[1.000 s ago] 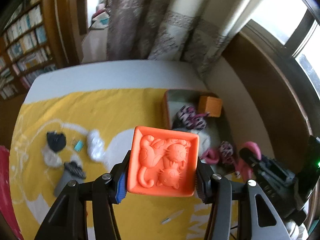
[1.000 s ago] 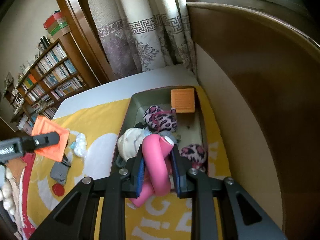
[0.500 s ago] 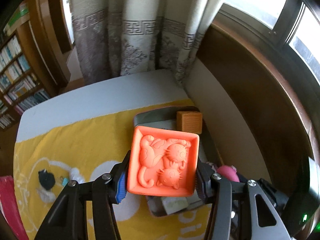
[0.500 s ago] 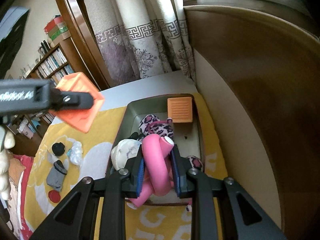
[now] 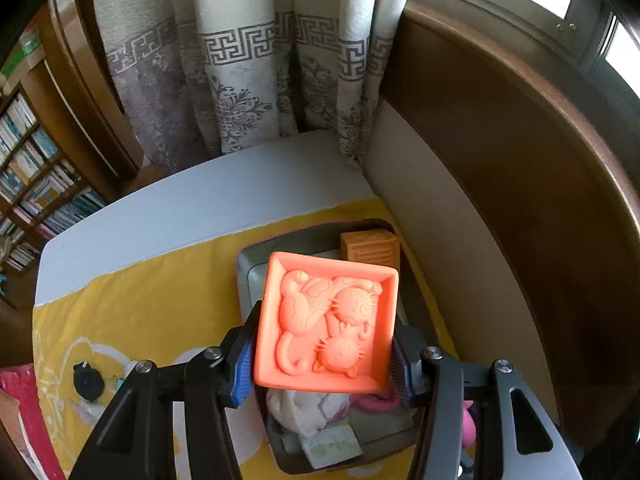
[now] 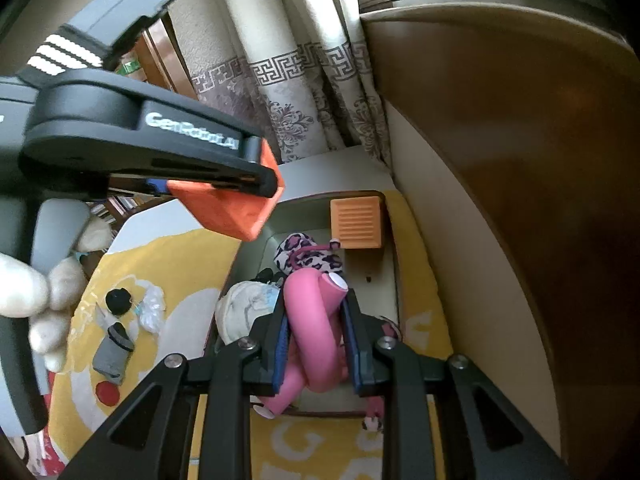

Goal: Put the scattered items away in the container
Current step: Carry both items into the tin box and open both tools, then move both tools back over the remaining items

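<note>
Left gripper (image 5: 324,364): we hold it above the container, its two blue-padded fingers (image 5: 243,364) pinching the orange cat mould by its left and right edges.
Orange cat mould (image 5: 328,324): a square tray with two raised cats, tilted up between our left fingers so that its face looks at the camera; in the right wrist view we see its underside (image 6: 228,208) hanging over the container's near-left corner.
Right gripper (image 6: 314,344): its fingers (image 6: 280,344) press on both sides of the pink roller, low over the container.
Pink roller (image 6: 316,328): a bent pink tube standing up between our right fingers, its white end cap (image 6: 335,281) just past the fingertips.
Container (image 6: 394,280): a grey tray right under and beyond both pairs of fingers, lying on the yellow cloth.
White bundle (image 6: 244,308): inside the container, just left of our right fingers.
Leopard-print piece (image 6: 304,256): inside, just beyond the roller's tip.
Orange ribbed block (image 6: 356,222): at the container's far end, beyond both grippers; it peeks out behind the mould (image 5: 372,250).
Yellow cloth (image 5: 160,304): spreads to the left of our left fingers.
Scattered items: a black lump (image 6: 118,301), a white crumpled piece (image 6: 151,308), a grey sock (image 6: 113,354) and a red disc (image 6: 106,393), all on the cloth well left of our right fingers, outside the container.
Curtain (image 5: 248,80): far beyond the fingers, past the bed's white edge.
Bookshelf (image 5: 28,184): far left.
</note>
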Demonstrator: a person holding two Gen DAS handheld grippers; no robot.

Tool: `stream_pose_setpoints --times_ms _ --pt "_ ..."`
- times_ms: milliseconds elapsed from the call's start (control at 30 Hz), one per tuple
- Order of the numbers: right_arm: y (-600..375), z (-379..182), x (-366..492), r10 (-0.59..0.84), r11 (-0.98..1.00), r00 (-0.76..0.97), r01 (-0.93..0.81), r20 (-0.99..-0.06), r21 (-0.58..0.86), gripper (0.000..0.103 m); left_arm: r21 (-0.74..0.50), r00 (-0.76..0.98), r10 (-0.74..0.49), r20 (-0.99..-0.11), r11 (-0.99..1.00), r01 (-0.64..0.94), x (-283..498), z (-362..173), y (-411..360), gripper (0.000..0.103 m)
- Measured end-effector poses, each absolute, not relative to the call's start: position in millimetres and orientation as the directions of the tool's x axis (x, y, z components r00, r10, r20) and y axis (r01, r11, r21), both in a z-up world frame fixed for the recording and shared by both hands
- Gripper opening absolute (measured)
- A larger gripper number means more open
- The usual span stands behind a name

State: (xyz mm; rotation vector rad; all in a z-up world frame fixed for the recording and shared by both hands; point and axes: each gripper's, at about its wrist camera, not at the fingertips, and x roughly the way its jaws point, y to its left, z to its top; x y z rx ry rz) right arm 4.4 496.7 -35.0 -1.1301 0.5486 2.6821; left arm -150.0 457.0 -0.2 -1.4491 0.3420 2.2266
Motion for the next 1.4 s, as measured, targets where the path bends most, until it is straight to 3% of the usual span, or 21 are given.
stream_pose_setpoints --times_ms 267,367,433,500,1400 --pt "496 -36 5 0.007 -0.918 -0.695 -0.291 -0.719 0.271 0.027 -0.064 -0.282 0.218 -0.934 -0.88 -0.47 -160 -14 462 0.059" --pt "496 -39 5 0.022 -0.916 -0.685 -0.306 -0.728 0.26 0.042 -0.079 -0.279 0.23 -0.932 -0.882 -0.465 -160 -13 459 0.079" --pt "497 -39 6 0.024 -0.914 -0.687 -0.309 -0.726 0.262 0.052 -0.083 -0.284 0.238 -0.929 -0.88 -0.467 -159 -9 458 0.079" --pt "496 -37 7 0.028 -0.916 -0.691 -0.307 -0.722 0.259 0.054 -0.088 -0.288 0.245 -0.926 -0.88 -0.467 -159 -5 457 0.079" --pt "473 -20 11 -0.021 -0.931 -0.732 -0.234 -0.681 0.28 0.054 -0.084 -0.355 0.212 -0.91 -0.936 -0.343 -126 26 383 0.079"
